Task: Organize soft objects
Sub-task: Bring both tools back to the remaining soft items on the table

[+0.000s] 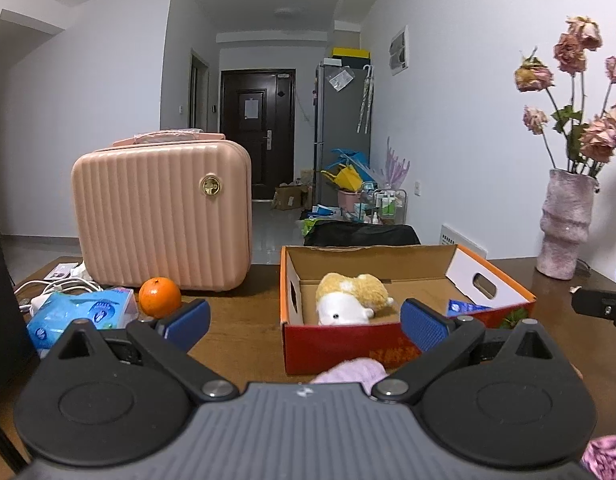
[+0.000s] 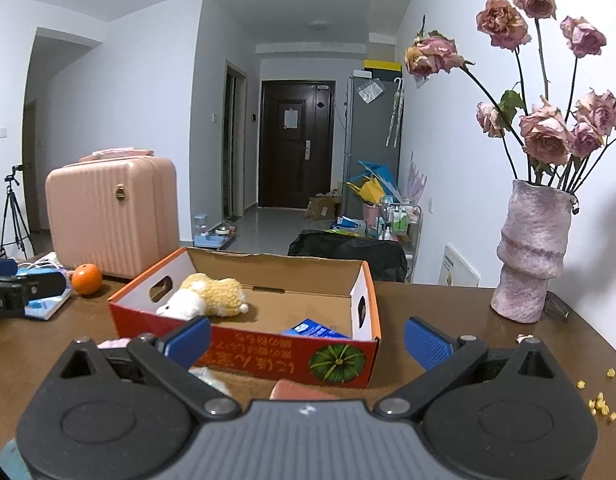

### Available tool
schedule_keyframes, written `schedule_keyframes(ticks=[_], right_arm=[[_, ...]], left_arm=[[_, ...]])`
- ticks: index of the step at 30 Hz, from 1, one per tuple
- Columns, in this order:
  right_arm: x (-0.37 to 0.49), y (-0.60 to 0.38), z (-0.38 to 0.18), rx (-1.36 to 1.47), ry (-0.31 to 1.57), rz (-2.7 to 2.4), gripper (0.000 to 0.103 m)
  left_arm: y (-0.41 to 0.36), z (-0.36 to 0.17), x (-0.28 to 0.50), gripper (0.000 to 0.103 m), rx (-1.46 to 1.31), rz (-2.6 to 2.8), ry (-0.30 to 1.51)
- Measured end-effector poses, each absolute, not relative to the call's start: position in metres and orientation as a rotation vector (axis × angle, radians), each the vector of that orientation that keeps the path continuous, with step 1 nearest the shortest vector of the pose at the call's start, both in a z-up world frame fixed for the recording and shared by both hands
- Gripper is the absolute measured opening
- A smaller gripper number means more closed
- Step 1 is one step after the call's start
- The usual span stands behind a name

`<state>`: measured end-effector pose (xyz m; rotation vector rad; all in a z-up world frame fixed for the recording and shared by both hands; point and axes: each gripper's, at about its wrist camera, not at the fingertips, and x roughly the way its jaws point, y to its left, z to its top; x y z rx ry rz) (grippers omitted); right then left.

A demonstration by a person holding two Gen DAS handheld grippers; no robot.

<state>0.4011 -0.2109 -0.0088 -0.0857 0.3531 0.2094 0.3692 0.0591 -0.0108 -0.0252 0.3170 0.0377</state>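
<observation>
Two sets of tongs hang over the tabletop [image 2: 447, 320], both with jaws wide apart and nothing between them. Largest on it is the pink case [image 1: 162, 216] at about ten o'clock in the left view, then the box [image 1: 407, 264], open-topped, dead ahead at twelve of the left tongs [image 1: 304, 322] and at about eleven of the right tongs [image 2: 306, 340]. A vase [image 2: 531, 252] of dried roses stands at two o'clock of the right tongs, well clear of the box. Inside the box, at its left end, lies the plush [image 1: 353, 298], yellow and white, on its side; a blue packet [image 2: 315, 329] sits at the box's right front corner. A pink cloth [image 1: 349, 374] lies on the tabletop against the box's near wall, just under the left tongs at six o'clock; a second purple bundle [image 1: 605, 454] shows at five o'clock, partly hidden. An orange [image 1: 160, 297] sits at ten o'clock beside a tissue pack [image 1: 80, 314]. My worry: the cloth sits so close beneath the tongs that it is largely hidden from their camera, so a closing pinch may catch only a fold and drop it short of the box, or nudge the light box away.
</observation>
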Motion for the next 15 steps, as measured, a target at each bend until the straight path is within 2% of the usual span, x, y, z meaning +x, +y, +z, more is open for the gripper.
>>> schedule_keyframes(ticks=[15], right_arm=[[0.330, -0.211, -0.030, -0.080, 0.349, 0.219, 0.103]], left_arm=[[0.046, -0.028, 0.301, 0.103, -0.019, -0.001, 0.360]])
